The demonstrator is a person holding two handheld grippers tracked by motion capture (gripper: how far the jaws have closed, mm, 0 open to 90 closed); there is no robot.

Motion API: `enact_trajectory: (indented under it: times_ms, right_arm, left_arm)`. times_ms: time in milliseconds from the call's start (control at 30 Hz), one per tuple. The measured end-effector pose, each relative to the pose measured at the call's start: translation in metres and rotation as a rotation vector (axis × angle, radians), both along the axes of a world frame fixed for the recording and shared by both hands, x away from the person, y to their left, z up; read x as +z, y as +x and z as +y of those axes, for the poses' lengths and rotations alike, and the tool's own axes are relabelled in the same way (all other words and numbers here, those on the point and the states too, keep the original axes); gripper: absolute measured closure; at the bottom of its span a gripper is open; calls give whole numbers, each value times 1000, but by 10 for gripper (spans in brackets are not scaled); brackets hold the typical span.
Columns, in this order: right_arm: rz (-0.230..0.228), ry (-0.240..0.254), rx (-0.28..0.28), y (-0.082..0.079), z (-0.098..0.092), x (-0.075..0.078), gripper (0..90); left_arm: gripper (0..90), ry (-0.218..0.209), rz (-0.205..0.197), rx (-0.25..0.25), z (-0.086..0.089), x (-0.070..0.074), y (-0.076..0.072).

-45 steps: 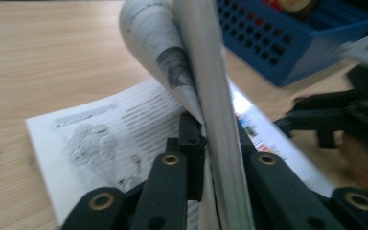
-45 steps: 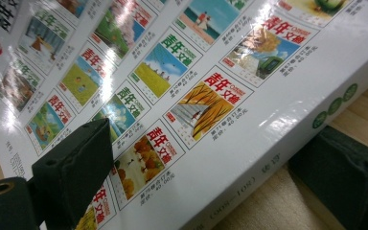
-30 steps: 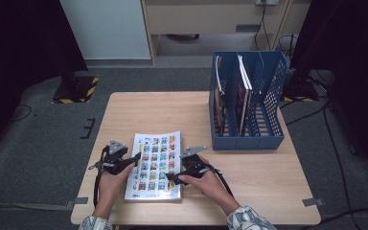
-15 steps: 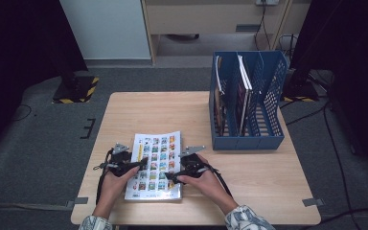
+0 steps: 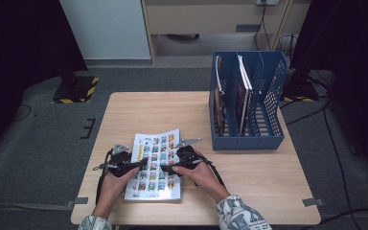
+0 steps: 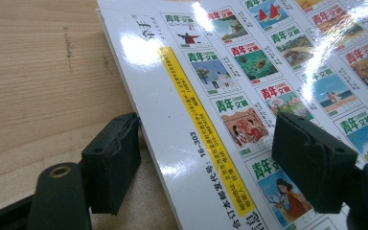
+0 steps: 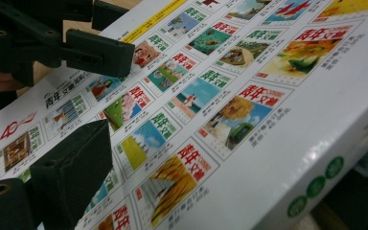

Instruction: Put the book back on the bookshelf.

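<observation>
**Magazine at the near edge of the bench, a gripper on each side**

The magazine (image 5: pixel 154 165) lies flat on the bench (image 5: pixel 143 110), its near edge close to the bench's front edge and its far edge about mid-depth. Beyond the magazine and to its right the wood is bare up to the blue file rack (image 5: pixel 248 103), which stands well apart from the magazine at the bench's far right and holds upright books.

The left gripper (image 5: pixel 141 164) sits at the magazine's left edge. Its jaws have just been opening and stand apart: in the left gripper view one jaw rests over the bare wood just beside the magazine's (image 6: pixel 249 96) edge, the other over the cover, neither pressing on it.

The right gripper (image 5: pixel 166 168) sits over the magazine's right half. The right gripper view shows one jaw above the cover; whether these jaws are open or gripping cannot be told. That view shows the magazine's (image 7: pixel 230 105) thick edge raised, with green dots, and the left gripper (image 7: pixel 110 33) beyond.
</observation>
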State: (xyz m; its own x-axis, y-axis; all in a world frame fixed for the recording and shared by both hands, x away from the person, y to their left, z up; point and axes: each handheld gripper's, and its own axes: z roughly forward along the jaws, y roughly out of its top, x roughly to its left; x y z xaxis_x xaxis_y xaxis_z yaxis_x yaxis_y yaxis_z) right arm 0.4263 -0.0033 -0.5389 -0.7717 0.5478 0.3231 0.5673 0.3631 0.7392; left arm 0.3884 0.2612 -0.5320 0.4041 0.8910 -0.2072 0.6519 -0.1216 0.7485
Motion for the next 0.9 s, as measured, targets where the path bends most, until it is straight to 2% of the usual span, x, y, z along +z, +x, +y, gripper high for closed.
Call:
enact_trajectory:
  times_ms: [200,300,367,467,667,900]
  right_arm:
    - [16,-11,-6,6,8,2,66]
    - [0,-25,13,9,13,1,67]
    - [-6,-36,6,10,17,2,67]
    - [-3,-11,-1,13,16,0,73]
    - [23,-1,1,17,14,2,112]
    - [32,-48,-19,18,14,6,176]
  left_arm:
    - [241,6,6,-7,0,1,1]
    - [243,8,2,-4,-1,1,0]
    - [247,5,4,8,-1,1,-2]
    - [247,6,4,9,-2,1,-2]
    - [247,-4,9,8,-1,0,-2]
    - [246,-6,-1,12,-1,-1,-3]
